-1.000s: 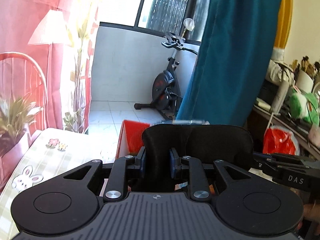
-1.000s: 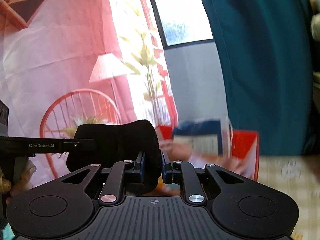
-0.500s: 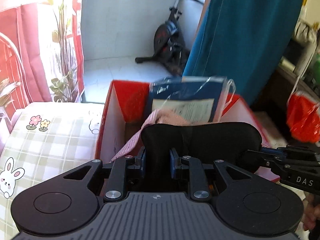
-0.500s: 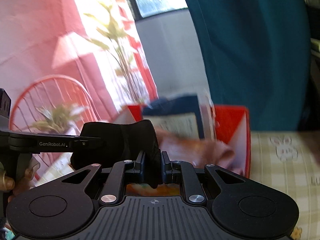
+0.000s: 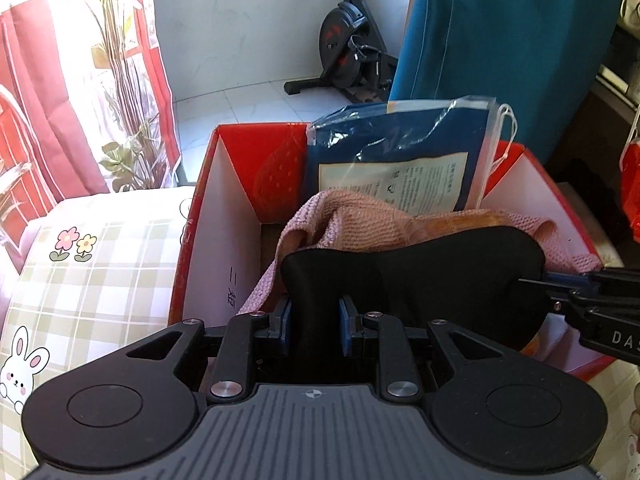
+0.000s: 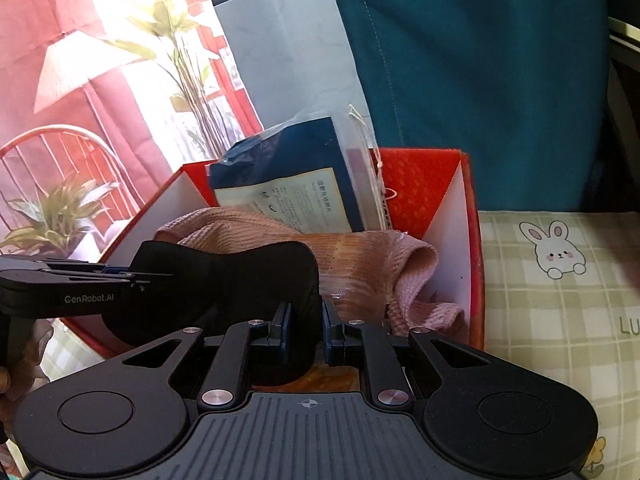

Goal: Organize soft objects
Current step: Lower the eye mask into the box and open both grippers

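A black soft pad (image 5: pixel 420 272) hangs between both grippers over an open red box (image 5: pixel 200 248). My left gripper (image 5: pixel 315 326) is shut on its left end. My right gripper (image 6: pixel 306 328) is shut on its other end; the pad (image 6: pixel 224 276) also shows there, just above the box (image 6: pixel 468 240). Inside the box lie a pink knitted cloth (image 5: pixel 360 228) (image 6: pixel 360 256) and a blue plastic-wrapped package (image 5: pixel 400 152) (image 6: pixel 288 168) leaning on the far wall. The pad hides part of the cloth.
The box stands on a checked tablecloth with bunny prints (image 5: pixel 92 280) (image 6: pixel 560 280). A teal curtain (image 5: pixel 500 28) hangs behind it. A red printed backdrop (image 6: pixel 100 60) is on the left. An exercise bike (image 5: pixel 352 52) stands on the tiled floor beyond.
Both grippers have tilted down and moved toward the box with the black pad. The pad has dropped from above the box to just over the pink cloth.
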The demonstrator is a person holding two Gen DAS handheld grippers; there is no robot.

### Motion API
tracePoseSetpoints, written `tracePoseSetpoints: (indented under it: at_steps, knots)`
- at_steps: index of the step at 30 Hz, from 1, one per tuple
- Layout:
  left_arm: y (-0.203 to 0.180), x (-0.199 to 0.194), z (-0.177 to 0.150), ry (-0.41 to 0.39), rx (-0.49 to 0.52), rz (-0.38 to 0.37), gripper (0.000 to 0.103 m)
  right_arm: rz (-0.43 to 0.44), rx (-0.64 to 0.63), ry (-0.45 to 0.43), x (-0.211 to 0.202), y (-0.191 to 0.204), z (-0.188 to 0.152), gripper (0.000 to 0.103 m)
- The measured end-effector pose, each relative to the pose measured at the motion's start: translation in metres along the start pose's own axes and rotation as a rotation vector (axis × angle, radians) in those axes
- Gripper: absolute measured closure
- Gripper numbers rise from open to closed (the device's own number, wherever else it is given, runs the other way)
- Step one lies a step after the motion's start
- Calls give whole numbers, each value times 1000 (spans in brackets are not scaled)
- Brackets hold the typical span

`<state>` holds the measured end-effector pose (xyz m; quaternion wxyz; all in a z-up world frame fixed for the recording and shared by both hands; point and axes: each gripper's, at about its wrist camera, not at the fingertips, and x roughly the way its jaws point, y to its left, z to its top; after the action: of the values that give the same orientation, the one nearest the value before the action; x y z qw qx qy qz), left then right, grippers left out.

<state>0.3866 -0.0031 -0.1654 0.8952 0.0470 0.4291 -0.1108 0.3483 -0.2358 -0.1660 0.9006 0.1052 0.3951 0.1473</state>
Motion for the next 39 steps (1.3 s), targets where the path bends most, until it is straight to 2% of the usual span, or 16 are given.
tracePoseSetpoints:
  at_steps: [12,20,23,26,28,32,34,39]
  knots:
    - [-9,11,1,27,31,11,74,-34,-18,39,18,-5,1,88]
    - [-8,8,1,11,38,8,73,-54,-43,55,23,-2,2,88]
    - [-8,3,-1,-9,48,9,65,-67,-54,61,24,0,1,88]
    - [-5,-6,-3,-29,43,-4,52,-82,-82,54,21,4,0,87]
    - [-1,-14,-5,-56,26,-26,38,-103,-131,20,15,10,-2,78]
    - [5,-27,-8,-89,-1,-41,27,-119,-173,-13,3,16,-2,72]
    - [6,-34,-11,-106,-8,-55,21,-122,-198,-35,-3,21,-2,60]
    - [1,-54,-16,-152,7,-67,8,-118,-266,-69,-18,35,-6,41]
